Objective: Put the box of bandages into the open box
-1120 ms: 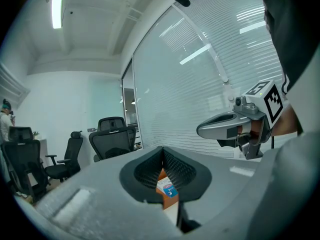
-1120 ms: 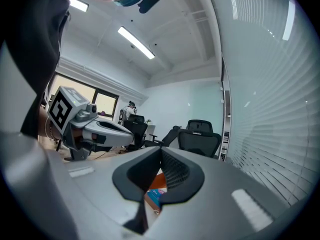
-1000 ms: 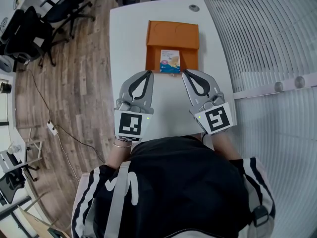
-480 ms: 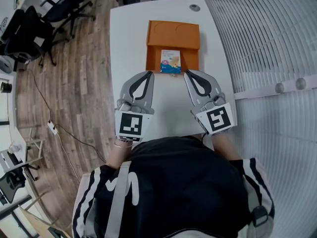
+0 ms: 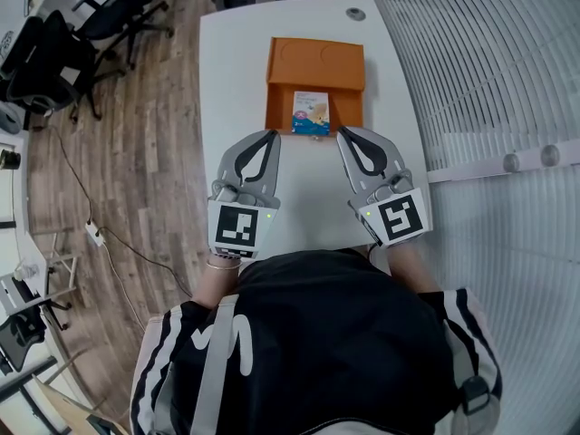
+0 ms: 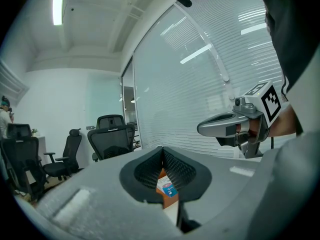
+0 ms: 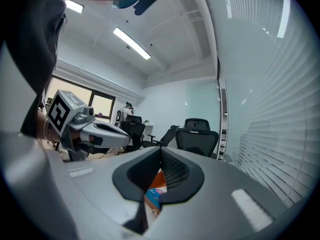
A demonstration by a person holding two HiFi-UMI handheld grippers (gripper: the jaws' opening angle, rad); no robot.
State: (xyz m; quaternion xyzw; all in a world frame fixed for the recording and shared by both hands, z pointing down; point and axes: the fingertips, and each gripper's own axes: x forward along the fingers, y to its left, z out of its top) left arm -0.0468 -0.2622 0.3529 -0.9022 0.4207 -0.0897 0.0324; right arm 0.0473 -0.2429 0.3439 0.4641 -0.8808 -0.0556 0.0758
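Closest to the person, the left gripper (image 5: 271, 135) and the right gripper (image 5: 343, 132) rest side by side over the white table (image 5: 234, 80). Each has its fingers pressed together on nothing, as both gripper views show: the ribbed pads meet at the tip with only a glimpse of the table beyond. Neither gripper has shifted over the last second, and nothing on the table has moved either.

Just ahead of the fingertips, and between the two pairs, lies the box of bandages (image 5: 311, 111), touched by neither gripper. It sits over the near half of the orange open box (image 5: 316, 62), which stretches away beyond the fingertips. With both grippers idle and empty, the placement looks either finished or not yet started. Whether the bandages sit fully down inside cannot be told.
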